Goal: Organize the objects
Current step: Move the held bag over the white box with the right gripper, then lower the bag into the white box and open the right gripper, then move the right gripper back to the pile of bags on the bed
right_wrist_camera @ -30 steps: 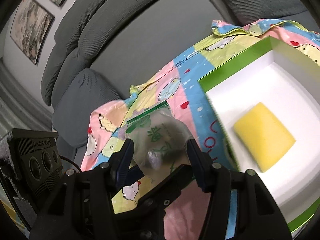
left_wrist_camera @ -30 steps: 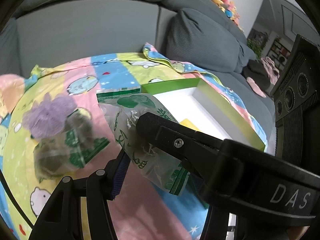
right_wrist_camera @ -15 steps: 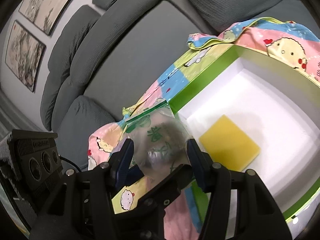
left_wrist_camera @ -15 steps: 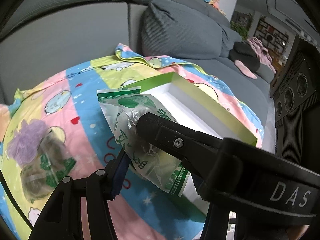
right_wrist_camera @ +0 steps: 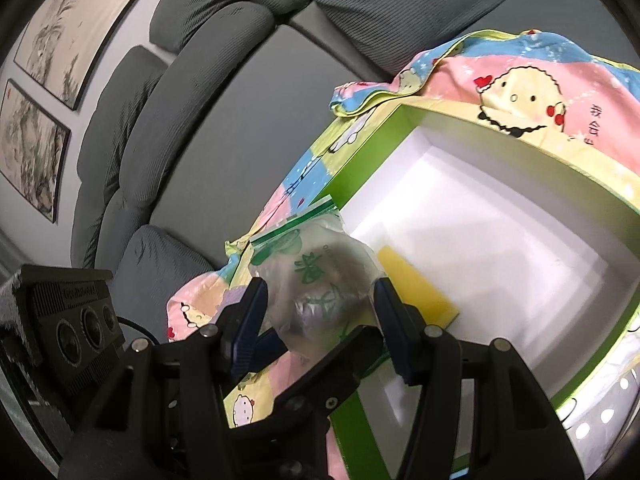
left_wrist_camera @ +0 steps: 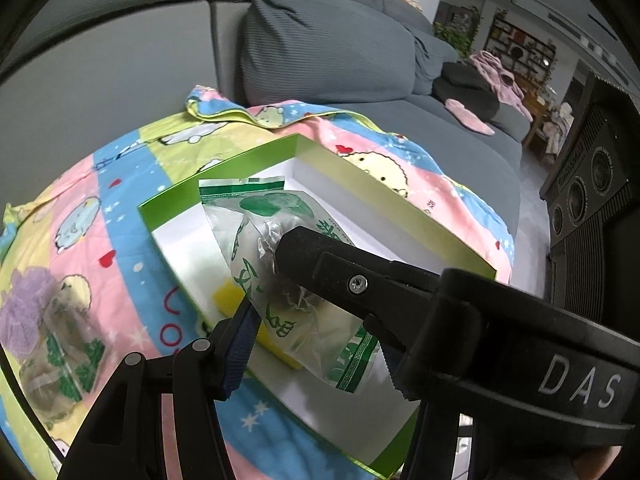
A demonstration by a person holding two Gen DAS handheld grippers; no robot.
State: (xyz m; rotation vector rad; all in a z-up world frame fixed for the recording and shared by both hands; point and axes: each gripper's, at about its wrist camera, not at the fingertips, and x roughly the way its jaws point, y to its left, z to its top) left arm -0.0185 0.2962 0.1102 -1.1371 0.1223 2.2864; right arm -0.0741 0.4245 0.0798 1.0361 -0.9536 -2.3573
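A clear plastic bag with green print and a dark lump inside hangs above the near corner of a green box with a white inside. My left gripper is shut on the bag's lower part. In the left wrist view a finger of the right gripper crosses in front and presses the bag. In the right wrist view my right gripper is shut on the same bag, blue pads on both sides. A yellow sponge lies inside the box.
A second printed bag with a purple puff lies on the cartoon blanket at the left. The blanket covers a grey sofa with cushions behind. Framed pictures hang on the wall.
Both grippers have carried the bag sideways from above the blanket to above the green box. The second bag has slid to the left edge of the left wrist view.
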